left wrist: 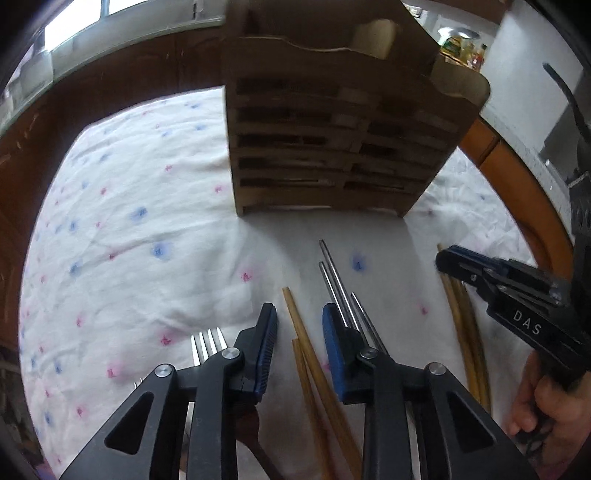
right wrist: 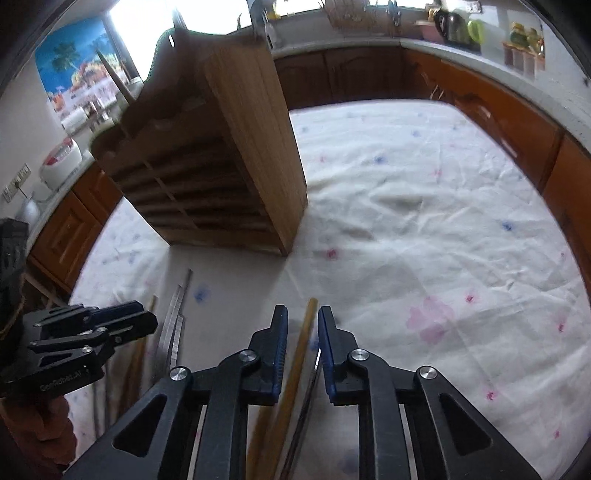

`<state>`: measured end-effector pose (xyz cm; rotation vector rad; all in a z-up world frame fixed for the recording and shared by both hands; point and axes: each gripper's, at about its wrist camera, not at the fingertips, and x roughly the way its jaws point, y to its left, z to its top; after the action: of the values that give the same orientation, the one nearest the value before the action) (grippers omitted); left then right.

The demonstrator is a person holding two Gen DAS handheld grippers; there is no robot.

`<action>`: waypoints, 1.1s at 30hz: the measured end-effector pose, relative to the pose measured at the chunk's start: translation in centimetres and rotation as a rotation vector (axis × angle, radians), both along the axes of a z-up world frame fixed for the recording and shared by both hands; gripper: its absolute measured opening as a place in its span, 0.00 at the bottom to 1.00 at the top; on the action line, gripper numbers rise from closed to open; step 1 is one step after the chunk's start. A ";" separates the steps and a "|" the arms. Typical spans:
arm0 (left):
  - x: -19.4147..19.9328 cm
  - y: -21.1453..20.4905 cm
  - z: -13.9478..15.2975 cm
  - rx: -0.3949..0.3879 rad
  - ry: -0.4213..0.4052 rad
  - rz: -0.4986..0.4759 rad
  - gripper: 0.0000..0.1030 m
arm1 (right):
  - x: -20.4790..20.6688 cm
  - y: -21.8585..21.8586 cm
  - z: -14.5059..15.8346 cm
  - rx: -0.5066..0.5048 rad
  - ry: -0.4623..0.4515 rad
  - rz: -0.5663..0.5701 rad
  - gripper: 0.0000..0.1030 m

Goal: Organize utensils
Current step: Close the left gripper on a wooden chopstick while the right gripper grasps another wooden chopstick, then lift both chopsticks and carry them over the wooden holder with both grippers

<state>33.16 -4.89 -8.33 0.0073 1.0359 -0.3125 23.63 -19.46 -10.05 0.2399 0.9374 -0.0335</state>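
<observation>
A wooden slatted utensil holder (left wrist: 325,140) stands on the white spotted tablecloth (left wrist: 129,221); it also shows in the right wrist view (right wrist: 221,173). My left gripper (left wrist: 299,332) is open above a pair of wooden chopsticks (left wrist: 314,373). Metal chopsticks (left wrist: 338,284) lie by its right finger and a fork (left wrist: 207,345) lies by its left finger. My right gripper (right wrist: 302,332) is open with a wooden chopstick (right wrist: 301,350) between its fingers, not clamped. More wooden chopsticks (left wrist: 465,339) lie under the right gripper (left wrist: 480,273) in the left wrist view.
Brown cabinets (right wrist: 480,107) and a counter with jars and a kettle (right wrist: 450,22) ring the table. A rice cooker (right wrist: 61,162) stands at the left. The left gripper (right wrist: 110,325) shows at the left of the right wrist view, over metal chopsticks (right wrist: 175,325).
</observation>
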 end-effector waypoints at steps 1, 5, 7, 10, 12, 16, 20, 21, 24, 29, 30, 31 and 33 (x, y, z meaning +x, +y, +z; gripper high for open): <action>0.1 -0.2 -0.1 0.004 -0.002 0.000 0.23 | 0.0 0.0 0.1 -0.006 0.000 0.002 0.14; 0.7 -0.9 -0.6 0.019 -0.016 0.000 0.08 | 0.3 0.3 -0.1 -0.042 0.007 0.004 0.08; 0.7 -1.1 -0.7 0.009 -0.015 0.000 0.07 | 0.3 0.5 0.0 -0.044 0.004 0.003 0.07; 0.9 -1.0 -0.8 -0.040 0.000 0.010 0.05 | 0.3 0.2 0.0 -0.009 -0.005 -0.006 0.06; 0.8 -0.6 -0.5 -0.075 0.004 0.016 0.04 | 0.1 -0.1 0.3 0.025 -0.023 -0.012 0.06; -0.1 0.1 0.5 -0.132 -0.025 0.021 0.03 | -1.0 -0.2 2.0 0.074 -0.078 -0.014 0.05; -1.4 1.0 2.2 -0.190 -0.061 0.022 0.03 | -2.7 -0.2 4.3 0.102 -0.143 -0.012 0.05; -1.8 1.2 2.6 -0.204 -0.072 0.023 0.03 | -2.9 -0.4 4.8 0.110 -0.157 -0.011 0.05; -3.2 2.3 4.1 -0.251 -0.105 0.024 0.03 | -3.9 -0.1 6.5 0.112 -0.197 -0.008 0.05; -6.0 4.3 6.7 -0.307 -0.171 0.031 0.03 | -5.6 0.6 9.6 0.102 -0.270 0.001 0.04; -6.6 4.6 7.3 -0.315 -0.188 0.034 0.03 | -5.9 0.7 9.9 0.100 -0.280 0.003 0.04; -7.3 5.0 7.8 -0.320 -0.200 0.035 0.03 | -6.2 0.8 10.5 0.098 -0.296 0.004 0.04; -8.6 5.5 8.7 -0.331 -0.228 0.035 0.03 | -6.9 1.0 11.7 0.095 -0.327 0.010 0.04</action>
<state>24.55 0.60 0.34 -0.2671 0.7489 -0.4380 16.68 -18.45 1.69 0.3179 0.6151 0.0584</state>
